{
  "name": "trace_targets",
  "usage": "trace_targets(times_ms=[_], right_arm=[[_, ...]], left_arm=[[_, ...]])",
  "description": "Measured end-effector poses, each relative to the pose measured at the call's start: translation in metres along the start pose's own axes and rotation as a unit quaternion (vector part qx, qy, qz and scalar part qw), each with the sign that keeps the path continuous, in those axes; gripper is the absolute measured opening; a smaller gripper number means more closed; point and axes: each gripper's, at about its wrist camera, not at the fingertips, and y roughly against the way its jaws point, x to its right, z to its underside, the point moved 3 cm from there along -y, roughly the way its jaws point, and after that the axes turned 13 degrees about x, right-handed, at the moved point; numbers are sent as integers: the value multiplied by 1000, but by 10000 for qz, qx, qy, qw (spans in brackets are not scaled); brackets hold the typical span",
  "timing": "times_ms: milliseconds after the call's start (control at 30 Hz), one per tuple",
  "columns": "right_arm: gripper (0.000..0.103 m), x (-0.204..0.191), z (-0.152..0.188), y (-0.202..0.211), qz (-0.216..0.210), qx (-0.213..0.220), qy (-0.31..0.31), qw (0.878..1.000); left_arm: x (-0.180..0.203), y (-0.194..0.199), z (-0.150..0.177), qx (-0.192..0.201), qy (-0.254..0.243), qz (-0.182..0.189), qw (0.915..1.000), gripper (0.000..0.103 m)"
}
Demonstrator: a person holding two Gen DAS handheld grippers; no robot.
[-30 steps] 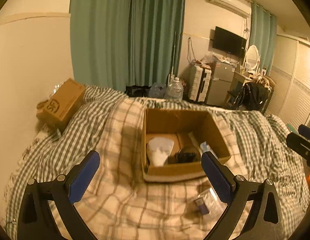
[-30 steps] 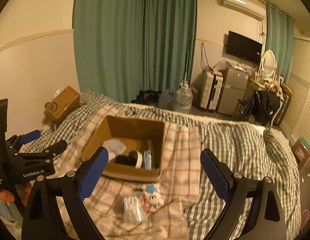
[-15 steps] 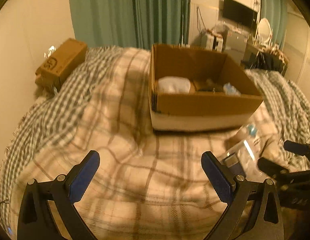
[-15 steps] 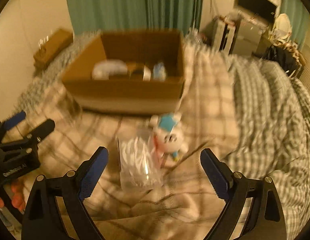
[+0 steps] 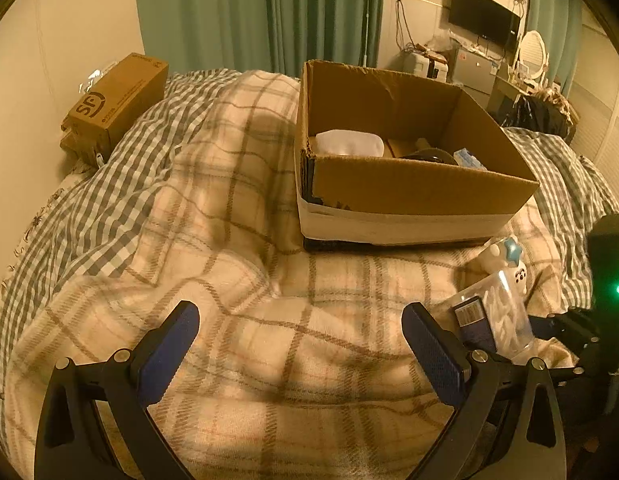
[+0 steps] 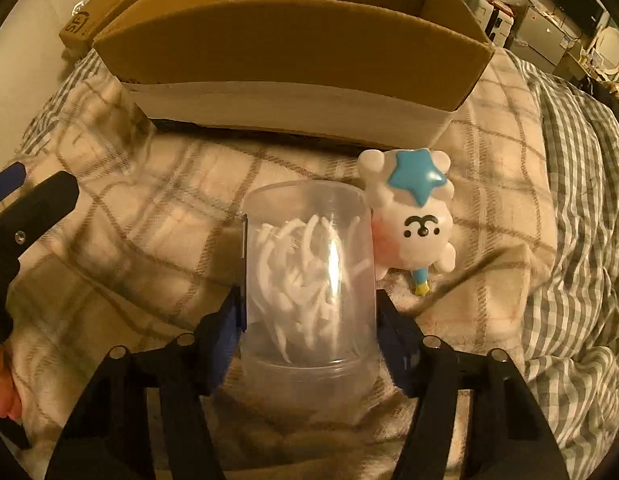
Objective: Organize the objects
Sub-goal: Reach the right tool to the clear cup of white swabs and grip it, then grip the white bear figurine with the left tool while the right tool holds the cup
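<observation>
A clear plastic jar of white picks [image 6: 309,276] lies on the plaid blanket, and my right gripper [image 6: 309,312] is shut on its sides. It also shows in the left wrist view [image 5: 497,316]. A white toy with a blue star [image 6: 413,216] lies against the jar's right side. An open cardboard box [image 5: 413,188] stands just beyond, holding a white cloth [image 5: 349,143] and dark items. My left gripper [image 5: 301,344] is open and empty over the blanket, left of the jar.
A closed brown carton [image 5: 117,96] lies at the bed's far left by the wall. Checked bedding [image 6: 581,200] covers the right side. Green curtains, a TV and cluttered furniture stand behind the bed.
Both grippers dropped low toward the bed. My right gripper moved in on the jar and closed its fingers on it.
</observation>
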Motion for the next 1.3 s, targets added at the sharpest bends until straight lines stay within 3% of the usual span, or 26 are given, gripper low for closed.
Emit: trace_targets(times_ms=[267, 500, 700, 800, 967, 1200, 1300], right_arm=[[62, 12, -14, 70, -23, 917, -115, 9957], [62, 56, -60, 107, 369, 1543, -222, 9871], [62, 116, -71, 102, 844, 1577, -489, 9827], [62, 134, -56, 83, 724, 1414, -797, 9841], [62, 143, -37, 47, 720, 988, -952, 9879], [62, 152, -35, 43, 587, 945, -1097, 9877], [62, 148, -33, 38, 615, 878, -1122, 9879]], left_arm=[[13, 12, -16, 154, -58, 55, 9998, 103], [72, 7, -37, 222, -350, 450, 9981, 103], [121, -16, -37, 169, -682, 678, 9952, 103], [136, -34, -28, -24, -697, 824, 9942, 103], [153, -62, -13, -426, -552, 997, 9926, 103], [177, -81, -4, -624, -570, 1310, 9878, 103], [186, -91, 1, -761, -677, 1409, 9848, 92]])
